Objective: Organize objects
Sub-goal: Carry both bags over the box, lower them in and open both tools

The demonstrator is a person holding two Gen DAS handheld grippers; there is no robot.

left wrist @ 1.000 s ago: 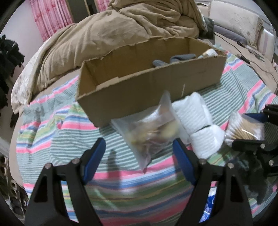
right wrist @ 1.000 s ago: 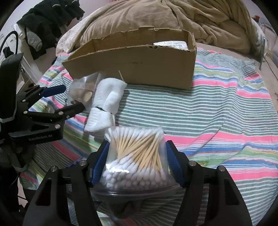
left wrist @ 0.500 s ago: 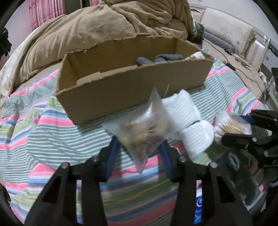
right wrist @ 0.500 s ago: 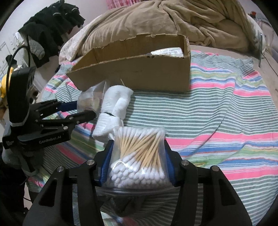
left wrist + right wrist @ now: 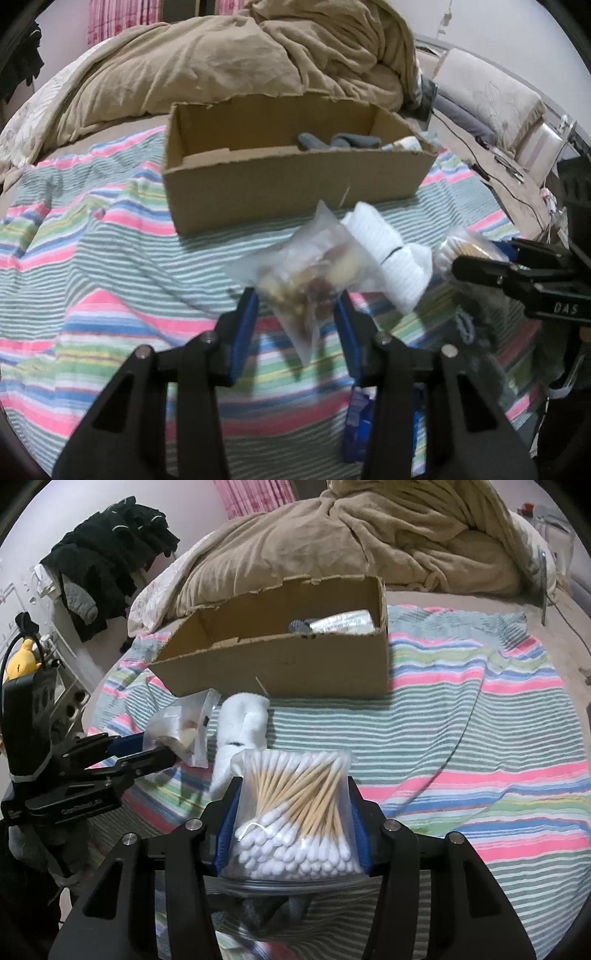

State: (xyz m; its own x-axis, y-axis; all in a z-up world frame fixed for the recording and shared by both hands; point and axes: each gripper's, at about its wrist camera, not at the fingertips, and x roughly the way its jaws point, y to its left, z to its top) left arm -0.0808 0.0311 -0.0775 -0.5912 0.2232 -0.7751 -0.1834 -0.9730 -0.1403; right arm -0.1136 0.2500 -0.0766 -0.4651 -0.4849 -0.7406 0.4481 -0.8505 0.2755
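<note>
- Left wrist view: a striped pink, green and blue cloth [image 5: 110,266] is covering the bed across the middle of the frame, with a rumpled tan duvet [image 5: 229,62] lying along the top.
- An open brown cardboard box [image 5: 291,188] is sitting on the cloth at centre, holding grey fabric [image 5: 338,141] at its right end.
- The left gripper [image 5: 297,306] is closing its blue pads on a clear plastic bag of brownish pieces [image 5: 314,273], lifted just in front of a rolled white cloth [image 5: 388,251].
- Right wrist view: dark clothes [image 5: 114,557] are hanging at upper left.
- The right gripper [image 5: 291,827] is clamping a clear bag of cotton swabs [image 5: 295,812] at bottom centre; the box [image 5: 288,661] is also holding a silvery packet [image 5: 341,622].
</note>
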